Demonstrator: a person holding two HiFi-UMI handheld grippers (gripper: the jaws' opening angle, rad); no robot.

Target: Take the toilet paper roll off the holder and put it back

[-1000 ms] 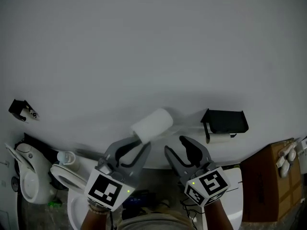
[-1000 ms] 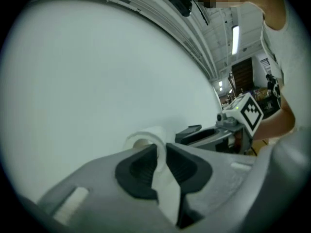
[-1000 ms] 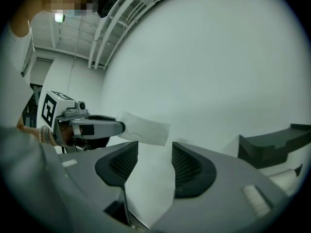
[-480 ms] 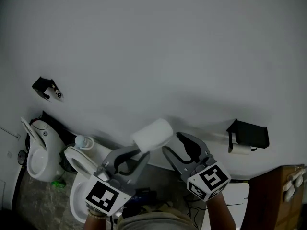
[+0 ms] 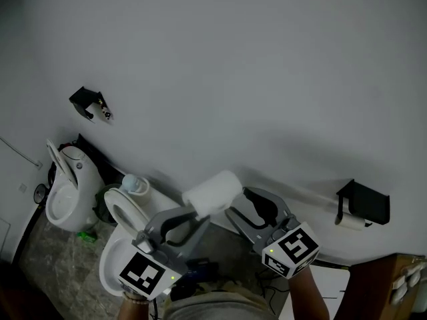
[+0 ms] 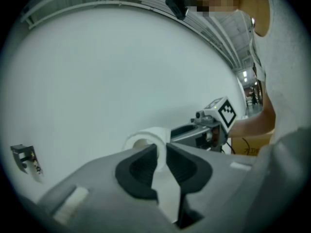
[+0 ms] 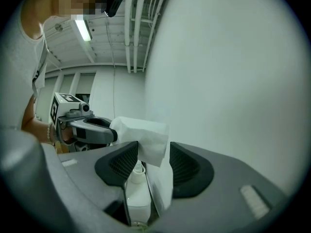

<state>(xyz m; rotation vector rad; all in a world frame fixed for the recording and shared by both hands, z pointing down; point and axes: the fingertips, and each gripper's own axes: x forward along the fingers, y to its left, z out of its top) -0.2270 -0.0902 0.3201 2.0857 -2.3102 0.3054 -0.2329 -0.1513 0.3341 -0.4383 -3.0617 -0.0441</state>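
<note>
A white toilet paper roll (image 5: 212, 192) hangs in mid-air in front of the pale wall, with my left gripper (image 5: 199, 211) shut on its edge. In the left gripper view the pads pinch the wall of the roll (image 6: 147, 139). My right gripper (image 5: 241, 203) is open just right of the roll, not touching it. Seen along the right gripper's jaws, the roll (image 7: 143, 132) lies just past the tips. A black holder (image 5: 363, 203) with another roll (image 5: 349, 221) under it is on the wall at the far right. A small empty black holder (image 5: 89, 103) is mounted at the upper left.
A white toilet (image 5: 121, 240) stands below the left gripper, with a second white fixture (image 5: 65, 191) further left. A cardboard box (image 5: 390, 285) sits in the lower right corner. The small holder (image 6: 24, 157) also shows low left in the left gripper view.
Both grippers and the roll have swung leftward, away from the right-hand holder, which has slid toward the picture's right edge. The small left holder has come further into view.
</note>
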